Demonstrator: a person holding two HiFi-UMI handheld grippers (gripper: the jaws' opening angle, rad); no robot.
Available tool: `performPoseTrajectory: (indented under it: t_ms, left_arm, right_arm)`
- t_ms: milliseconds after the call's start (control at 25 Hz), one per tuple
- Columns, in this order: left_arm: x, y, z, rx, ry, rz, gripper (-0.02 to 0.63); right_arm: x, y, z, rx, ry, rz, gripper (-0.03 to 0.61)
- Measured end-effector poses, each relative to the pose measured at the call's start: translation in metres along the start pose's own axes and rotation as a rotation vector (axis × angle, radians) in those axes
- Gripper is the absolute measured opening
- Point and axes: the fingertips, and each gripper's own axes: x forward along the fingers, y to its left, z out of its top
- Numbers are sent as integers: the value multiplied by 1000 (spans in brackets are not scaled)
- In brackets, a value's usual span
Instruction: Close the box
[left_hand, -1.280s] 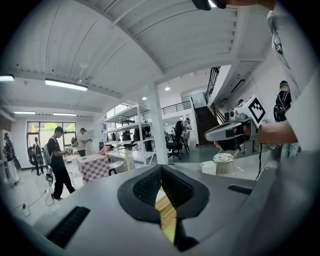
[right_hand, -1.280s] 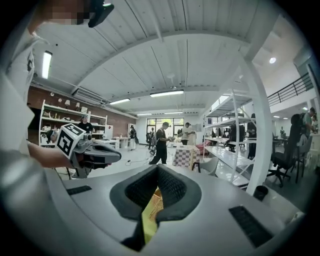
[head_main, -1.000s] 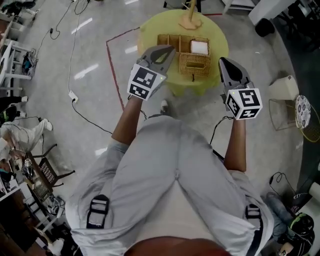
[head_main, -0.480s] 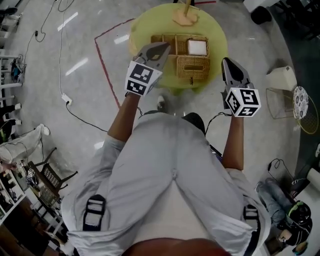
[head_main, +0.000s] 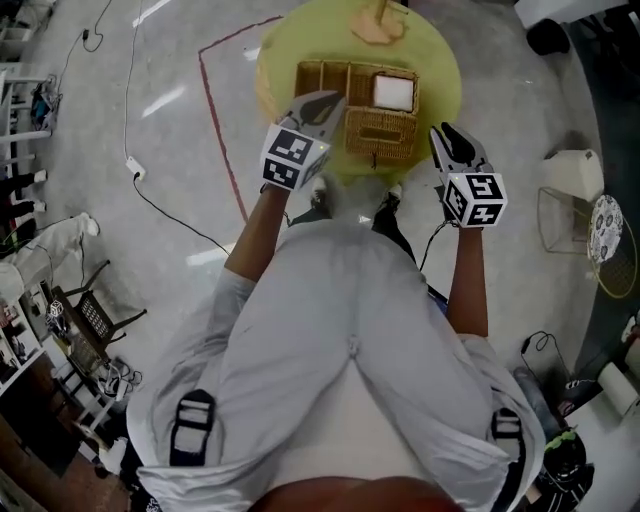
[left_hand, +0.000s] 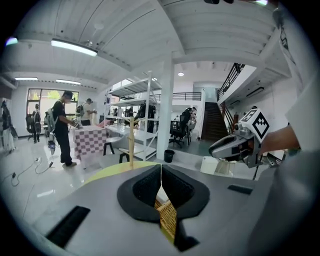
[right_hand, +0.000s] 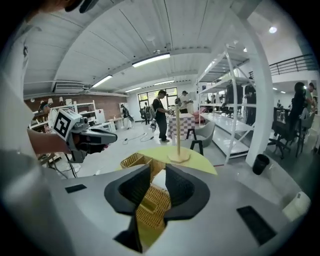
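Observation:
A wicker box (head_main: 380, 132) with several compartments and a white item (head_main: 394, 93) inside stands on a round yellow table (head_main: 440, 75); whether it has a lid I cannot tell. My left gripper (head_main: 326, 101) hovers at the box's near left corner, shut and empty; in the left gripper view its jaws (left_hand: 161, 172) meet above the box (left_hand: 167, 218). My right gripper (head_main: 443, 136) hangs just right of the box, apart from it. Its jaws (right_hand: 157, 176) are opening with nothing between them; the box (right_hand: 152, 207) lies beyond them.
A wooden post on a flat base (head_main: 378, 25) stands at the table's far side. A red tape line (head_main: 225, 130) and a cable with a power strip (head_main: 133, 165) run over the floor on the left. A white bin (head_main: 572, 172) and a wire basket (head_main: 565, 225) are on the right.
The person has stepped closer to the table, so both grippers are nearer the box. The right gripper's jaws have parted. The left gripper stays shut.

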Motion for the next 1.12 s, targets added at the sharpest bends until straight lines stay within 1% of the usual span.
performPoseTrajectory:
  t_ms: [160,400,600,880,1040,1120]
  left_arm:
    - [12,-9,-16,-22,41,27,29]
    - [8,-15,-40,-59,100,81,29]
    - [4,-16,-55,-77,132,114,29]
    - [-1,-16,-70,-81,164,132,29]
    - [-4,-15,-73,-68,172,137,29]
    - [-5,-15,-73,-71,168,137,29]
  right_arm:
    - [21,-6,-30,38,73,88,138]
    - [40,-9,-85,113,188,170,153]
    - [58,-10,-131,150,289,209,165]
    - [81,-9,-188,194,409,239,173]
    - [87,-5,-204,268,439,255,175]
    - [88,-2,-206,283,444,270,175]
